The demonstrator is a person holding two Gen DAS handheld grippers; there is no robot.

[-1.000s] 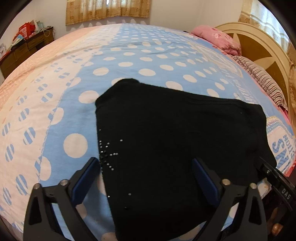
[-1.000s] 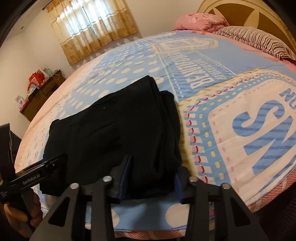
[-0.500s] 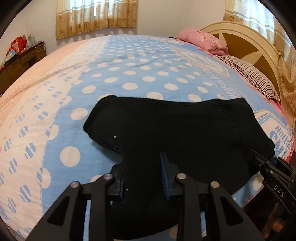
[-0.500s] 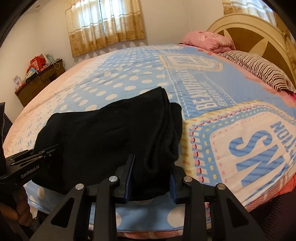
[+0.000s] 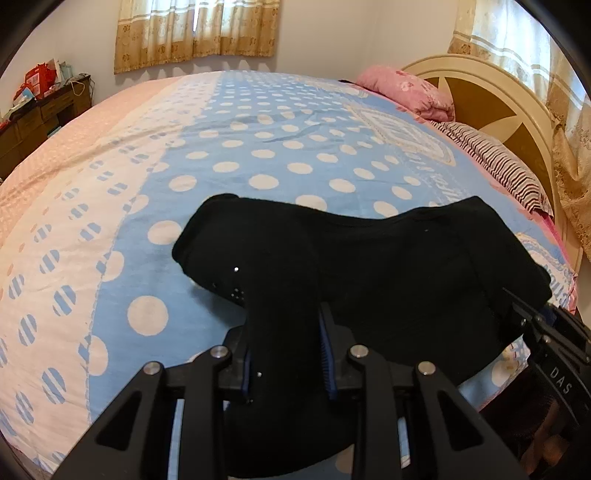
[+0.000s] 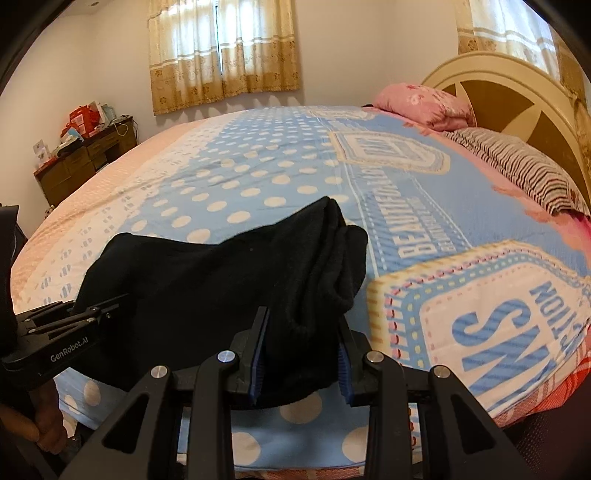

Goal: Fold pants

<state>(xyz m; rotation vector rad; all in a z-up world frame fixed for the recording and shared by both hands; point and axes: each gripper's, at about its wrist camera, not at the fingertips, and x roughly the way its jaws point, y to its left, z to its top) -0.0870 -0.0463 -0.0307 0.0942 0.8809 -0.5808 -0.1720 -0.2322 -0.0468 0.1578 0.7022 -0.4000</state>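
Black folded pants [image 5: 388, 266] lie across the near part of the dotted blue bedspread [image 5: 258, 147]. My left gripper [image 5: 284, 325] is closing on the near left edge, with a raised ridge of black cloth pinched between its blue pads. In the right wrist view my right gripper [image 6: 302, 321] is shut on the thick bunched right end of the pants [image 6: 203, 280], lifted a little off the bed. Each gripper shows in the other's view: the right gripper [image 5: 546, 332] at the right edge, the left gripper [image 6: 74, 314] at the left edge.
A pink pillow [image 5: 406, 88] and a striped pillow [image 5: 495, 162] lie by the cream headboard [image 5: 498, 96] at the far right. A dark wooden desk [image 5: 40, 118] with clutter stands far left. Curtains [image 5: 195, 33] hang on the back wall.
The left jaws went from wide open to closed on the pants' near edge. Both grippers rose, pulling the near edge up into ridges; the right gripper kept its grip.
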